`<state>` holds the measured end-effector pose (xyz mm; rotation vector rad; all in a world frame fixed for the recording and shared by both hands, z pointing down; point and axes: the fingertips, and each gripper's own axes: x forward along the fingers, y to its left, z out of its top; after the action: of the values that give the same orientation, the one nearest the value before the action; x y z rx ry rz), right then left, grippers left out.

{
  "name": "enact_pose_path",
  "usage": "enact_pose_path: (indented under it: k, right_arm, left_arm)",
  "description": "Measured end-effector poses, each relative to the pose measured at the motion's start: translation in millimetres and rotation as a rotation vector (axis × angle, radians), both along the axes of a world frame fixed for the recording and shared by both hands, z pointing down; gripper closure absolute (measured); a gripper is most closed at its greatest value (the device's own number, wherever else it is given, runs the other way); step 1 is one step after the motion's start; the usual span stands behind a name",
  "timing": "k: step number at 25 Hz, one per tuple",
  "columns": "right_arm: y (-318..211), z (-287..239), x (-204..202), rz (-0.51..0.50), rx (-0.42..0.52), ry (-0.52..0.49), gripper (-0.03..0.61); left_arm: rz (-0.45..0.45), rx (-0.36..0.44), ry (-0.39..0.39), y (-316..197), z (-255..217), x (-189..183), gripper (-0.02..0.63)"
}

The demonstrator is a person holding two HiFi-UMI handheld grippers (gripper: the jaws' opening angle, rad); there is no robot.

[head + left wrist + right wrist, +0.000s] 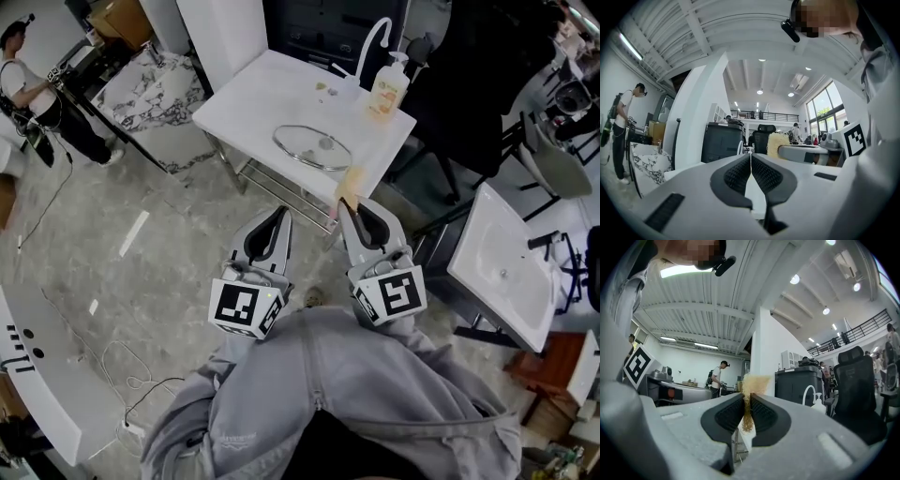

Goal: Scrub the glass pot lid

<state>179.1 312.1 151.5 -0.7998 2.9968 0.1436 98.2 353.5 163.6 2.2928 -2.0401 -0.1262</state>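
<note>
The glass pot lid point(312, 147), with a metal rim and centre knob, lies flat on the white sink table point(253, 98). Both grippers are held up in front of the table's near edge, short of the lid. My left gripper point(280, 216) point(750, 157) is shut with nothing between its pads. My right gripper point(348, 208) point(746, 401) is shut on a yellowish scrub sponge point(352, 184) point(751, 384), which sticks out past the fingertips. The left gripper view also catches that sponge point(777, 144) to its right.
A soap pump bottle point(389, 86) and a white faucet point(372, 39) stand at the table's far side. A second white basin unit point(511, 267) is at the right, a black chair point(469, 89) behind. A person point(28, 94) stands far left by a marble table point(155, 94). Cables point(122, 375) lie on the floor.
</note>
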Motion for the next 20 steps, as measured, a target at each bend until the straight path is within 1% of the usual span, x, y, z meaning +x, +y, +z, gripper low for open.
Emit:
enact_pose_path:
  k: [5,11,16,20]
  right_arm:
    - [-27,3,-12,-0.016,0.003,0.005,0.546]
    - [-38,5,-10,-0.019,-0.008,0.002,0.546]
    - [-43,4,1,0.007,-0.002,0.002,0.546]
    - [-53,4,12,0.055,0.005,0.001,0.546]
  left_arm:
    - [-0.016,0.000,0.005,-25,1,-11,0.606]
    - [-0.015,-0.006,-0.005,-38,0,-14,0.606]
    - [-0.004,-0.013,-0.005,-47,0,-17,0.606]
    - [0.020,-0.021,-0.006,-60,1,-19,0.606]
